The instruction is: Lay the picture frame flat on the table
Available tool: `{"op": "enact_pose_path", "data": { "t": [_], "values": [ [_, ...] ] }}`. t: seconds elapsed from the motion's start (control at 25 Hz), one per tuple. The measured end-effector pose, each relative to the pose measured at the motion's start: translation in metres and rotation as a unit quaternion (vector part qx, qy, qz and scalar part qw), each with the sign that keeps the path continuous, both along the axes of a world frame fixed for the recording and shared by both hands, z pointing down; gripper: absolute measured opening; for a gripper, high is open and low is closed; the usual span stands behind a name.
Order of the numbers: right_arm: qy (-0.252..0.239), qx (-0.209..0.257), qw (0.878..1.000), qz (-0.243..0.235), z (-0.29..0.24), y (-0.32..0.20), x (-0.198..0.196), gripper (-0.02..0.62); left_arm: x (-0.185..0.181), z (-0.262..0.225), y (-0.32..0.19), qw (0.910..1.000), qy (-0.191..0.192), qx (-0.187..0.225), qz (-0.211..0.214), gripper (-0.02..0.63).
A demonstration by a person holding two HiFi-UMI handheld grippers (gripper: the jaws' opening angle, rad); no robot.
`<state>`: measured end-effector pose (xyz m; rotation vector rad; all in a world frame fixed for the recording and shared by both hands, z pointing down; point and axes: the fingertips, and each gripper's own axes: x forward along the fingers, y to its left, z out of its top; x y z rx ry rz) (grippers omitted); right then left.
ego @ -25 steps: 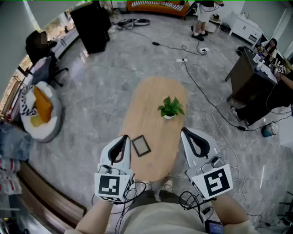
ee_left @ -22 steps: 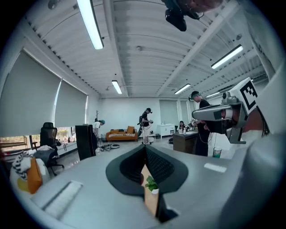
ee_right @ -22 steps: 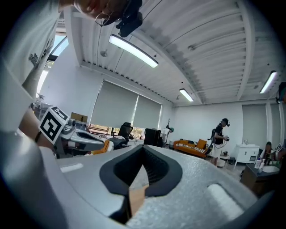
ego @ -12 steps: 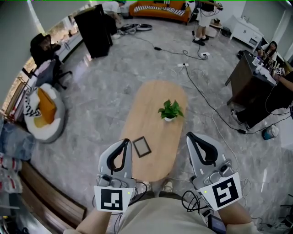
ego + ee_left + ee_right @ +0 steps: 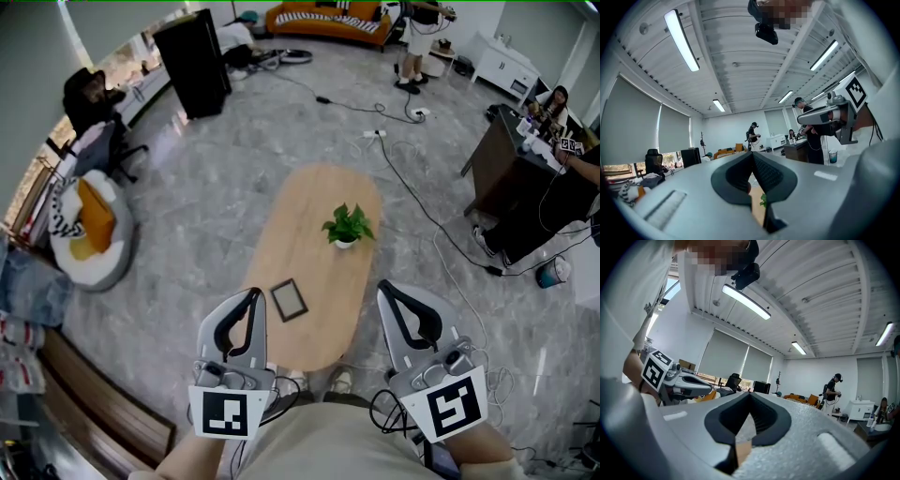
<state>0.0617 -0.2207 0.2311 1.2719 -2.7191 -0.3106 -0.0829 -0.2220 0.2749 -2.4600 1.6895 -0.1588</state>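
Observation:
A small dark-rimmed picture frame rests on the near part of the oval wooden table; from above it looks to lie flat. My left gripper hangs shut just left of the frame, off the table's near-left edge, touching nothing. My right gripper is shut too, beyond the table's near-right edge. Both are held close to the person's body. In the left gripper view the jaws meet with nothing between them. The right gripper view shows the same.
A small potted plant stands mid-table beyond the frame. Cables trail over the grey floor at right. A dark desk with seated people stands right, a black cabinet far left, and a cushioned chair left.
Both grippers have sunk a little toward the person's body, their marker cubes now lower in the head view. The frame and plant have not moved on the table.

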Motion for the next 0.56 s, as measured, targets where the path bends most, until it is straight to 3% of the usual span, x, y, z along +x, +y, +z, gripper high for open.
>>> {"op": "enact_pose_path", "data": {
  "t": [0.56],
  "values": [
    [-0.008,-0.009,1.000,0.009,0.008,0.001,0.012,0.002,0.007,0.002,0.003,0.9999,-0.017,0.000,-0.003,0.020]
  ]
}}
